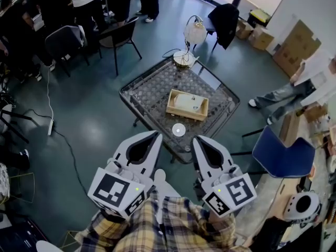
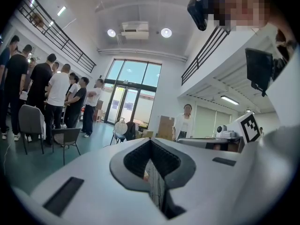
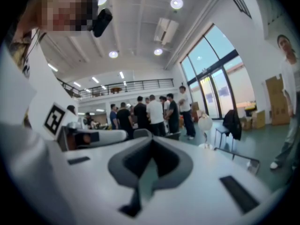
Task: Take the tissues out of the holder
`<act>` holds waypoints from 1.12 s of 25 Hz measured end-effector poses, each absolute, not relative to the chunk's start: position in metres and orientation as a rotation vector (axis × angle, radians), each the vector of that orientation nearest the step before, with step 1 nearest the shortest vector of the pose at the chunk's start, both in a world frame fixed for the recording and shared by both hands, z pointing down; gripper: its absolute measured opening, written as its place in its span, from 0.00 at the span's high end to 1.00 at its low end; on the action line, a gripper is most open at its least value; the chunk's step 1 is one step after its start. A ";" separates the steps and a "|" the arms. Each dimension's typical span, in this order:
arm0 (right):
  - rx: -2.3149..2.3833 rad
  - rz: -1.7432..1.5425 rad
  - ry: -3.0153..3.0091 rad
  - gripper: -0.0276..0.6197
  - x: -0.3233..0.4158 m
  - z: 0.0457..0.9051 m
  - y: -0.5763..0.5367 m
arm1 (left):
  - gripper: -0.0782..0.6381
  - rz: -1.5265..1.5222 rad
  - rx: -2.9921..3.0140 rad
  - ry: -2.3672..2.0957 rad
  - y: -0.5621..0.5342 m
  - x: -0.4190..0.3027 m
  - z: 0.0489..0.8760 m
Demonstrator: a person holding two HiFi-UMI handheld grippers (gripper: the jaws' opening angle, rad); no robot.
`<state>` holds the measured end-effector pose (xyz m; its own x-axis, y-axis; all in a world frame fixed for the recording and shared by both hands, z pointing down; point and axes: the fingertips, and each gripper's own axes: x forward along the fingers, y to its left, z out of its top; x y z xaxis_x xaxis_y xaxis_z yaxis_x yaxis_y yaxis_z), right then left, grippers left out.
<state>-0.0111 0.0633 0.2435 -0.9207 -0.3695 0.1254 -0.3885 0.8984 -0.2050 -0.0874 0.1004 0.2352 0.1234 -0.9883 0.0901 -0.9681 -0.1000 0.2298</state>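
A wooden tissue holder (image 1: 187,105) with white tissues in it sits in the middle of a small square mesh-topped table (image 1: 144,96). Both grippers hover side by side over the floor, short of the table's near corner and pointing towards it. My left gripper (image 1: 157,134) is shut with nothing between its jaws, and in the left gripper view (image 2: 151,141) its jaws meet. My right gripper (image 1: 197,139) is also shut and empty, with its jaws together in the right gripper view (image 3: 152,140). Neither gripper touches the holder.
A small white disc (image 1: 179,129) lies near the table's front corner, and a white lamp (image 1: 194,33) stands at its far corner. A blue chair (image 1: 283,157) is at the right, a grey chair (image 1: 65,41) and a black chair (image 1: 116,33) at the back left. People stand around the room.
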 end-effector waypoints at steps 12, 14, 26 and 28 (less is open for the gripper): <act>0.659 0.383 -2.963 0.94 -0.016 0.244 -0.029 | 0.87 -0.118 2.174 -1.898 0.001 -0.104 0.235; 0.677 0.397 -2.948 0.94 -0.019 0.249 -0.040 | 0.87 -0.111 2.189 -1.873 -0.012 -0.107 0.236; 0.923 0.482 -2.875 0.94 -0.065 0.265 -0.118 | 0.87 -0.041 2.312 -1.637 -0.105 -0.152 0.254; 0.975 0.494 -2.850 0.94 -0.076 0.268 -0.134 | 0.87 -0.028 2.330 -1.587 -0.123 -0.163 0.257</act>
<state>-0.0758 -0.1340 0.2677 -0.7924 -0.5809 0.1861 -0.6096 0.7441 -0.2732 -0.1629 -0.1227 0.2569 0.3826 -0.9095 0.1623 -0.9033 -0.3313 0.2726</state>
